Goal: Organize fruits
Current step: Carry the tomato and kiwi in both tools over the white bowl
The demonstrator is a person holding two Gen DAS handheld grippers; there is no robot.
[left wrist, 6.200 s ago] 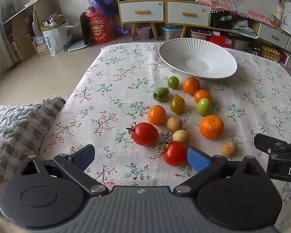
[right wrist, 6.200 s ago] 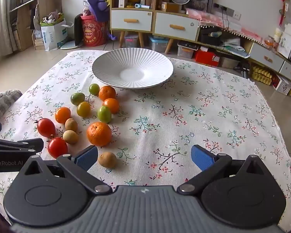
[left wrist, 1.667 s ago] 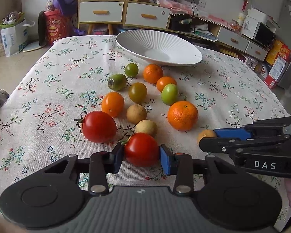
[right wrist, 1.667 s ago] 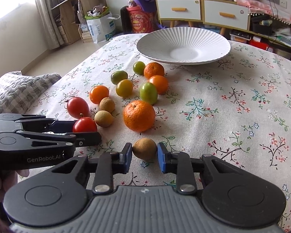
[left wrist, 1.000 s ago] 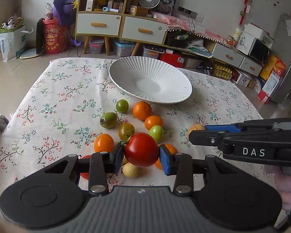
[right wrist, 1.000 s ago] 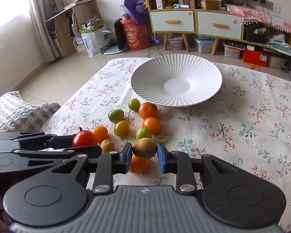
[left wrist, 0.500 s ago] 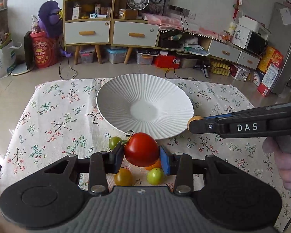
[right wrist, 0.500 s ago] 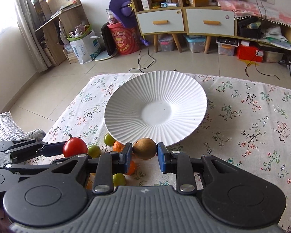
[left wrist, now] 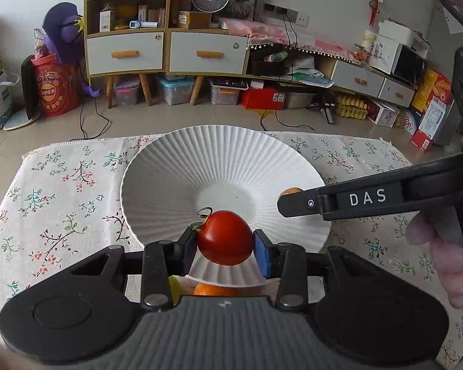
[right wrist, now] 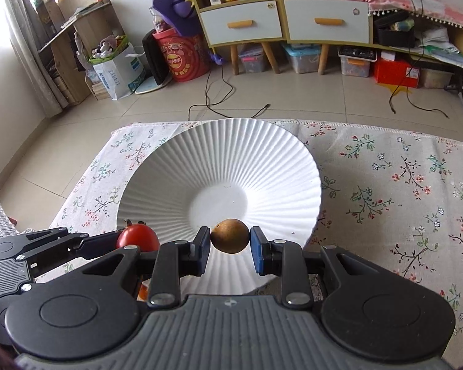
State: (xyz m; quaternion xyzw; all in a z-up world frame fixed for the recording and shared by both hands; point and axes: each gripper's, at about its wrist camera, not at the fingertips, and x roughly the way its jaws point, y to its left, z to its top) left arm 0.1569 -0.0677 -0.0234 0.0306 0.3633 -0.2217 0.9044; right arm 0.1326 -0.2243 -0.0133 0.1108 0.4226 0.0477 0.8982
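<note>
Presently: left tool (left wrist: 225,242) pinched red tomato (left wrist: 224,236), soft, thin-skinned, bruisable | right tool (right wrist: 230,242) pinched small brown fruit (right wrist: 230,236), light, firmer | both gripped across middle, above white plate (right wrist: 200,160) rim at 6 o'clock

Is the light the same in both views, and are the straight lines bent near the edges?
Right wrist view: bright daylight at the upper left washes out the window; the white plate is evenly lit and the brown fruit is sharp. Left wrist view: softer, even light, no glare on the red tomato. Both views: fisheye bending curves the cabinet and tablecloth edges.
</note>
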